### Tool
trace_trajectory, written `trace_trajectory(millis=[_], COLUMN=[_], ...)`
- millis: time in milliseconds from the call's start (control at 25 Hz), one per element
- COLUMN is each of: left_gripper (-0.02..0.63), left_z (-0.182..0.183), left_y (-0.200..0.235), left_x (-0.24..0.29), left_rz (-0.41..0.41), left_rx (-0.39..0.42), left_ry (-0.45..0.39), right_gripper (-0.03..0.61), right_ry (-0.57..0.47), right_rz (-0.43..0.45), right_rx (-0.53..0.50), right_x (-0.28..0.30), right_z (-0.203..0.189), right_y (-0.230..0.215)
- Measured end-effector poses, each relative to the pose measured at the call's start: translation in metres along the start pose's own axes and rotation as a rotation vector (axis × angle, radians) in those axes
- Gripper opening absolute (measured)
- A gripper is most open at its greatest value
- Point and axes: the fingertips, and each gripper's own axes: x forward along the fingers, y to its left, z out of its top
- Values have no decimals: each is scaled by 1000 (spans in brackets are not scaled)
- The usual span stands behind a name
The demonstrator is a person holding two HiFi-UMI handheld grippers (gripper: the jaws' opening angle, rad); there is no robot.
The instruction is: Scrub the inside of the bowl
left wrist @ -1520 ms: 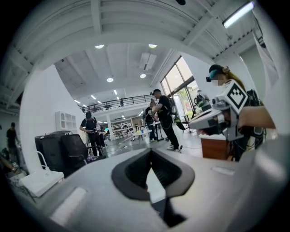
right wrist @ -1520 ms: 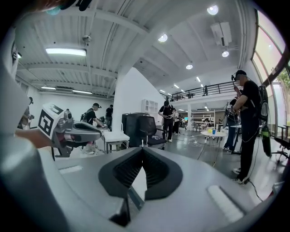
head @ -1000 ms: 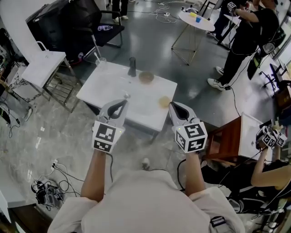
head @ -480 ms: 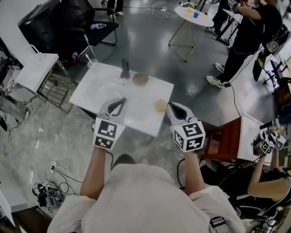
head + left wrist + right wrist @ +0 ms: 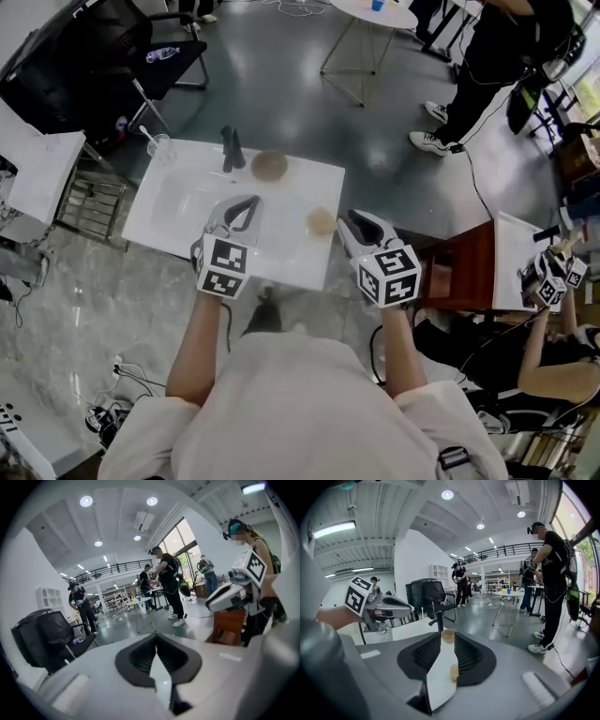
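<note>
Over the table's near edge, the left hand-held gripper is closed and empty. The right hand-held gripper has just been opening its jaws with nothing between them, probably for the yellowish pad just ahead. Beyond, the tan, shallow bowl sits upright beside a dark bottle

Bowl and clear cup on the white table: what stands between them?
A dark upright object, nearer the bowl than the cup; the head view shows it best.
</note>
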Motion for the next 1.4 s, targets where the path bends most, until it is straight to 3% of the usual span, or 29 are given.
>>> trace_trajectory(millis=[120, 320, 800, 1120, 1400], left_gripper=[63, 63, 63, 107, 130], left_z=[-12, -39, -100, -144, -163], left_y=[14, 26, 38, 35, 29], left_x=[40, 99, 211, 249, 263], left_rz=[-53, -153, -299, -366, -455], left_rx=[24, 75, 127, 151, 217], left_ry=[41, 101, 260, 367, 416], right_gripper=[106, 121, 164, 269, 326], right_ry=[33, 90, 243, 401, 547], right_rz=[-26, -66, -116, -70, -10], right_rx=[2, 50, 138, 152, 86], right_x=[31, 76, 148, 174, 192], right_z=[-6, -25, -78, -141, -180], right_y=[-12, -28, -63, -67, -63])
